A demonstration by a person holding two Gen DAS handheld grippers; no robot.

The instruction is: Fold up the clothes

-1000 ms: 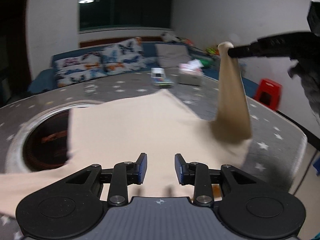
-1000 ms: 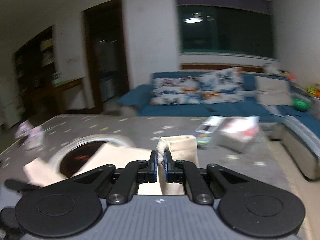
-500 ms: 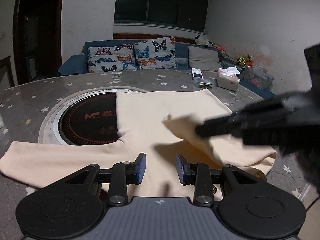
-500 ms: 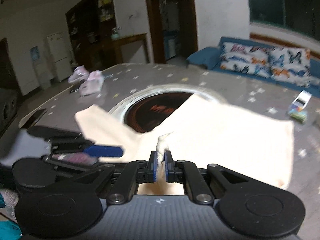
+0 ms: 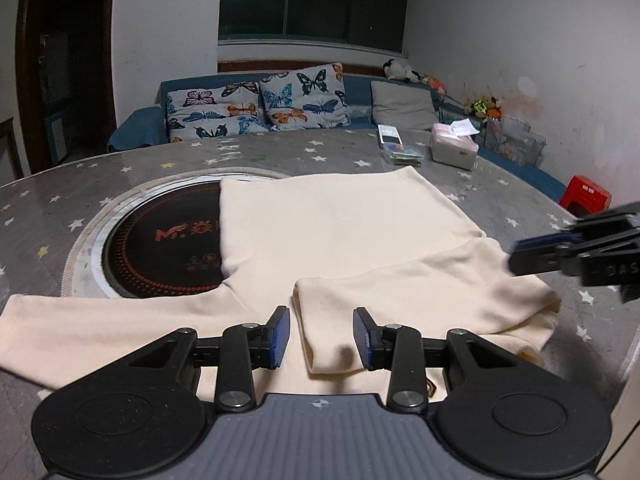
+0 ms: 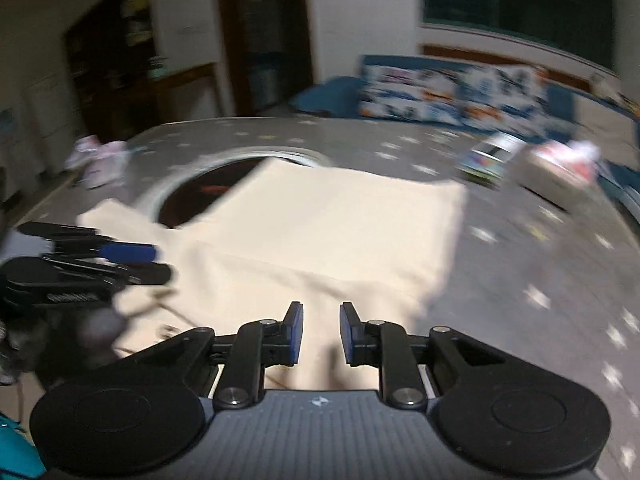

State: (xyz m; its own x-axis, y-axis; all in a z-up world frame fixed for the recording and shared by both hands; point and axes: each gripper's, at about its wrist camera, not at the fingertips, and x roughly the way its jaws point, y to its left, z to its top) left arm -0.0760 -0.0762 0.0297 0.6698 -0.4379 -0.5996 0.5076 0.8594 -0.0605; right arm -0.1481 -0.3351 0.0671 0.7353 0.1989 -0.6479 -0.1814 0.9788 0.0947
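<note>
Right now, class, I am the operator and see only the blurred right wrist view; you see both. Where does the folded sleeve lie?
Observer: The folded sleeve lies across the shirt's near end, its cuff between the fingers of the open left claw, not gripped.
Operator: And the other sleeve?
Observer: The other sleeve lies flat, stretched out leftward, not yet folded.
Operator: Anything under the shirt?
Observer: Its edge covers part of the orange logo on the burner.
</note>
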